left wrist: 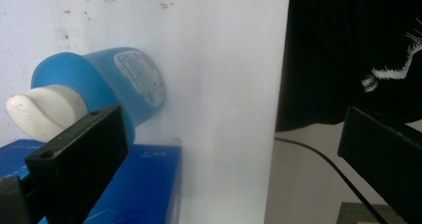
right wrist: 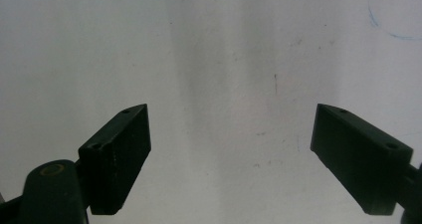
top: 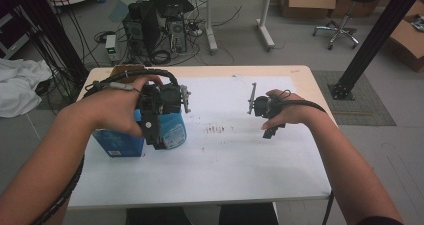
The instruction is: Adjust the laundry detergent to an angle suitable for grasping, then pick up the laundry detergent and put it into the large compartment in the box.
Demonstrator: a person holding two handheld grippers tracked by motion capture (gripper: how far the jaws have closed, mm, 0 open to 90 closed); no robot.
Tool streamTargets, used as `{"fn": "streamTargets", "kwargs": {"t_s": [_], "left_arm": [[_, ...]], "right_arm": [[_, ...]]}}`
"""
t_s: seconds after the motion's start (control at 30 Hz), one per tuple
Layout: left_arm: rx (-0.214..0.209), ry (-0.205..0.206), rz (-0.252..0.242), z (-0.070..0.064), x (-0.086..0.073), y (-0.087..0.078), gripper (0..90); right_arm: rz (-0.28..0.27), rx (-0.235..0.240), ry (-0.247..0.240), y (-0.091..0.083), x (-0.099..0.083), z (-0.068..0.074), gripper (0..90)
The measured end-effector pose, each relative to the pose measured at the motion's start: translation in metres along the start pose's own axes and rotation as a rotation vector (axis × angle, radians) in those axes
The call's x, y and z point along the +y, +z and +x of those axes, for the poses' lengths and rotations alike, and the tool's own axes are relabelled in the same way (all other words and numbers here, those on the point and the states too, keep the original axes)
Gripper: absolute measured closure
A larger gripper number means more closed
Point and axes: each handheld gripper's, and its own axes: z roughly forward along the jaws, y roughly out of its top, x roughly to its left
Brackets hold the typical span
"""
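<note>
A blue bottle (top: 175, 131) with a white cap (left wrist: 40, 112) stands beside a blue box (top: 117, 144) on the left of the white table top (top: 225, 160). My left gripper (top: 159, 135) hangs just over the bottle, pointing down. In the left gripper view the gripper (left wrist: 231, 134) is open, its left jaw in front of the cap, the bottle (left wrist: 109, 79) and the box (left wrist: 134, 184) off to its left, nothing between the jaws. My right gripper (top: 270, 130) hovers at the table's right middle. It (right wrist: 231, 129) stands open over bare white surface.
Faint smudges (top: 216, 129) mark the table's middle. Behind the table are a computer tower and cables (top: 155, 25), cardboard boxes (top: 307, 0), a stool (top: 345, 15) and a slanted black post (top: 372, 40). White cloth (top: 20, 85) lies at far left. The person's dark clothing (left wrist: 348, 50) is beyond the near edge.
</note>
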Motion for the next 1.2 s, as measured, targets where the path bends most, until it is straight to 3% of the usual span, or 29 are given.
{"fn": "streamTargets", "kwargs": {"t_s": [1.2], "left_arm": [[0.004, -0.013, 0.001, -0.0071, 0.0004, -0.0011, 0.1]], "right_arm": [[-0.026, -0.01, 0.004, -0.0043, -0.0019, -0.0042, 16.4]]}}
